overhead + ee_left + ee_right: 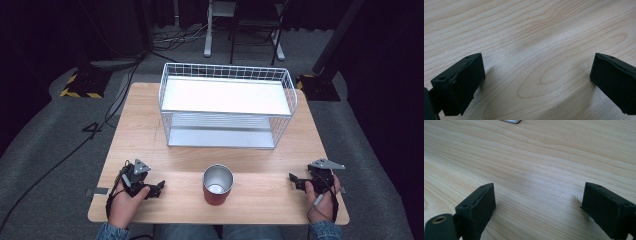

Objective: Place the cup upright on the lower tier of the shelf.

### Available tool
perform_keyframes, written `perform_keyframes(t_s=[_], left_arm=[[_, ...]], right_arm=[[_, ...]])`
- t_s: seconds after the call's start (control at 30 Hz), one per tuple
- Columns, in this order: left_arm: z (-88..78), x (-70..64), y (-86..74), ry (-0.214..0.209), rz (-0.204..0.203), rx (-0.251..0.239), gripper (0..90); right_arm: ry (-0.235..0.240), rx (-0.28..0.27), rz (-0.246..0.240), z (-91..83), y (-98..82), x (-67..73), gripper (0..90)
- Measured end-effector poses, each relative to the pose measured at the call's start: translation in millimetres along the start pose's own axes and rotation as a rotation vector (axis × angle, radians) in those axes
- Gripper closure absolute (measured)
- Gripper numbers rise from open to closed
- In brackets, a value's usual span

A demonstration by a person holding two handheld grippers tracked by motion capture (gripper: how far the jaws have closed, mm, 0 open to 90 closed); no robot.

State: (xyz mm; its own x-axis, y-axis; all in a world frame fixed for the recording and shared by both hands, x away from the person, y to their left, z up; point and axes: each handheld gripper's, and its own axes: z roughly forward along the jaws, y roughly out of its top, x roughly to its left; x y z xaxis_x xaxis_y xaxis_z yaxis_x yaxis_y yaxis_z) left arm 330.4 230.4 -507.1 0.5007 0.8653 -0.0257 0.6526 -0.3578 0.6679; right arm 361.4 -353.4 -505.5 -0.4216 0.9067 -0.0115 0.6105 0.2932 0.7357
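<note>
Light wood table [150,130] set on grey carpet, dark room behind. White wire basket [227,105] at rear, red metal cup [218,185] near front edge between left hand-held gripper [156,189] and right hand-held gripper [296,181], both held with jaws apart, nothing between them.

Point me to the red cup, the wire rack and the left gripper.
red cup [217,197], high view, on its red outer wall.
wire rack [165,80], high view, on its top rim's left corner.
left gripper [161,186], high view, between its fingertips.
</note>
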Motion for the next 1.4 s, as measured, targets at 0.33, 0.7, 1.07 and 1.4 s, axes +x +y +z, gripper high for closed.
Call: perform_keyframes(t_s=[0.33, 0.7, 1.07, 1.4], left_arm=[[-6.1, 3.9, -0.9, -0.01, -0.068, -0.06, 15.6], [-31.4, -10.4, 4.4, -0.029, -0.081, -0.244, 16.5], [-46.8, -39.9, 2.7, -0.041, -0.012, -0.298, 16.4], [-57.7, -67.0, -2.1, -0.104, 0.017, -0.34, 16.4]], right_arm=[[0.0, 0.0, 0.0, 0.0, 0.0, 0.1, 11.8], [0.001, 0.0, -0.002, -0.1, 0.0, 0.4, 11.9], [0.001, 0.0, -0.002, -0.1, 0.0, 0.4, 12.0], [0.001, 0.0, -0.002, -0.1, 0.0, 0.4, 11.9]])
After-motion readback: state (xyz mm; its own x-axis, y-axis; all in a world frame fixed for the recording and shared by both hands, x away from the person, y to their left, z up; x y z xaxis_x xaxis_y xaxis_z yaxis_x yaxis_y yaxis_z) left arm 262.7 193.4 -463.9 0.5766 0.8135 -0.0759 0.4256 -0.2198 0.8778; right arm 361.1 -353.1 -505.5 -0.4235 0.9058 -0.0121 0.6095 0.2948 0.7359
